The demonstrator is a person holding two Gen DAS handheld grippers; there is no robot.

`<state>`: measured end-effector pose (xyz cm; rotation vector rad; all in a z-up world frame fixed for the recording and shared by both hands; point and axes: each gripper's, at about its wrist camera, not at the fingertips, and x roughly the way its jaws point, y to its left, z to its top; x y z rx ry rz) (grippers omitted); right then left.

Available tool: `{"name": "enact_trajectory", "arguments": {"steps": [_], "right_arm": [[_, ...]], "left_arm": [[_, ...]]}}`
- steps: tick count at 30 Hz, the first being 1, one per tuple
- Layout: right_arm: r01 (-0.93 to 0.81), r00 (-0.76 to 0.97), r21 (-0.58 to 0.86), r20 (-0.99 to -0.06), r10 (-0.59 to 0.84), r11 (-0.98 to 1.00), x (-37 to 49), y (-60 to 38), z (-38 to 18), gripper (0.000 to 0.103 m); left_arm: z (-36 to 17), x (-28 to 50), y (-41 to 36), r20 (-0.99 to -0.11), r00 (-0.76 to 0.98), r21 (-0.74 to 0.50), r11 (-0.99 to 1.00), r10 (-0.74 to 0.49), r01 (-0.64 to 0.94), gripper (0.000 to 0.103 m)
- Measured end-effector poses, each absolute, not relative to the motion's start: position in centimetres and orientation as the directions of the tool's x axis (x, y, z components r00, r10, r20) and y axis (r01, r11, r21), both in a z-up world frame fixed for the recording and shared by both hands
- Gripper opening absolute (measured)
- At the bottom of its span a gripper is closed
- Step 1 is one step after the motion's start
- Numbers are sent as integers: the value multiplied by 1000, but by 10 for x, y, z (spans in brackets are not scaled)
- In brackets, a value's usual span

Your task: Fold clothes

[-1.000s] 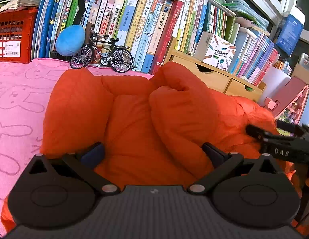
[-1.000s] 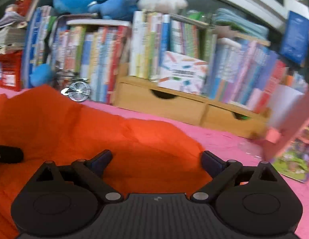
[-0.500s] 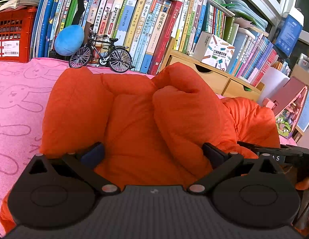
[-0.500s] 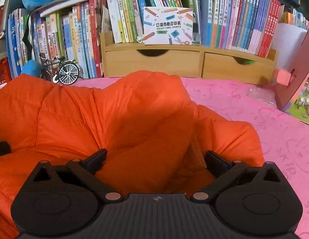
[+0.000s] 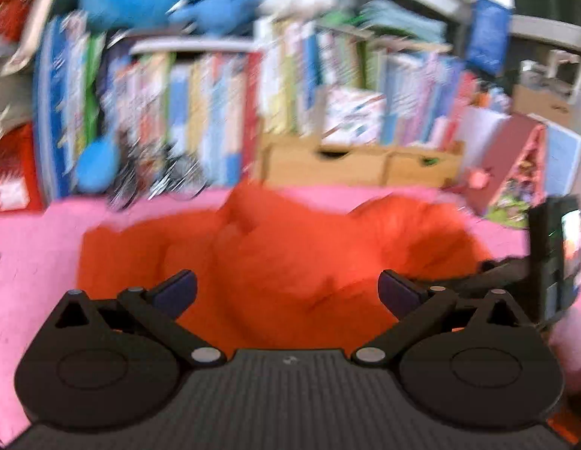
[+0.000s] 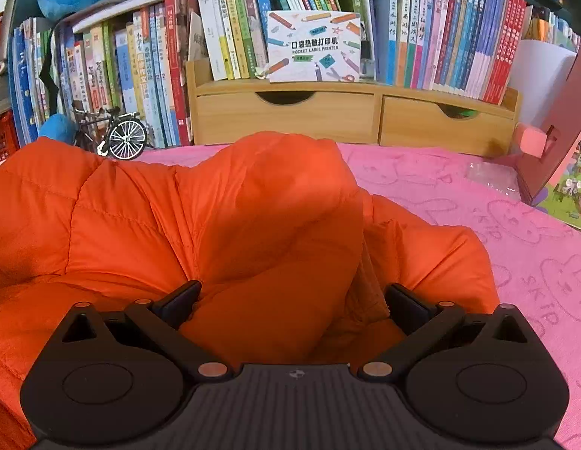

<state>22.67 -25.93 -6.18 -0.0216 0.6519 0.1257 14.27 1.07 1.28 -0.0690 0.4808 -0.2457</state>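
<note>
An orange puffer jacket (image 6: 215,225) lies bunched on a pink bunny-print cloth (image 6: 496,217). In the right wrist view a raised fold of it fills the space between the wide-apart fingers of my right gripper (image 6: 290,300), which is open and low over the fabric. The left wrist view is heavily blurred. There the jacket (image 5: 282,255) lies farther off, and my left gripper (image 5: 286,290) is open above it with nothing between its fingers. The other gripper's body (image 5: 553,255) shows at the right edge of the left view.
Rows of books (image 6: 328,18) and a wooden drawer unit (image 6: 350,116) stand along the back. A model bicycle (image 6: 114,131) and a blue ball (image 6: 54,129) sit at the back left. A pink box (image 6: 553,157) stands at the right.
The left gripper has pulled back and up fast, so the jacket looks smaller and the view is blurred. The right gripper has settled lower over the jacket's raised fold.
</note>
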Motion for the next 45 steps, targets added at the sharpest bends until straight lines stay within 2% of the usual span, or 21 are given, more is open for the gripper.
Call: {"name": "enact_trajectory", "arguments": {"steps": [3,6,13,27,31,36,39,42,45], "right_arm": [[-123,789,26,-604,113,992,226,-260,-62,103],[-122,789,32,-603,117,992,226,-261,-62,103],[-122,789,39,-602,120,992,226,-261,-62,103],[-96,803,46,-587,105,994,220,-261,-57,102],[-57,838,147,-531,128,987,204,-265,-39,95],[-134,867,377,-404,293,916,175,-275,-4,95],[-184,841,468,-380,385,864,172,-279,2,94],[-181,842,496,-368,394,849,171,-285,4,87],[-206,836,581,-313,450,787,168,-296,7,87]], "left_arm": [[2,162,12,-496,829,-170,965,-259,200,103],[-22,175,12,-566,799,-120,979,-202,163,103],[-40,168,6,-554,814,-32,982,-174,188,103],[-46,175,14,-566,791,-115,973,-229,200,103],[-46,175,15,-567,790,-117,972,-232,202,103],[-45,175,16,-568,789,-119,972,-236,205,103],[-45,174,16,-568,788,-119,972,-236,205,103],[-45,174,16,-569,788,-120,972,-235,203,103],[-44,175,16,-570,788,-119,972,-234,203,103]]}}
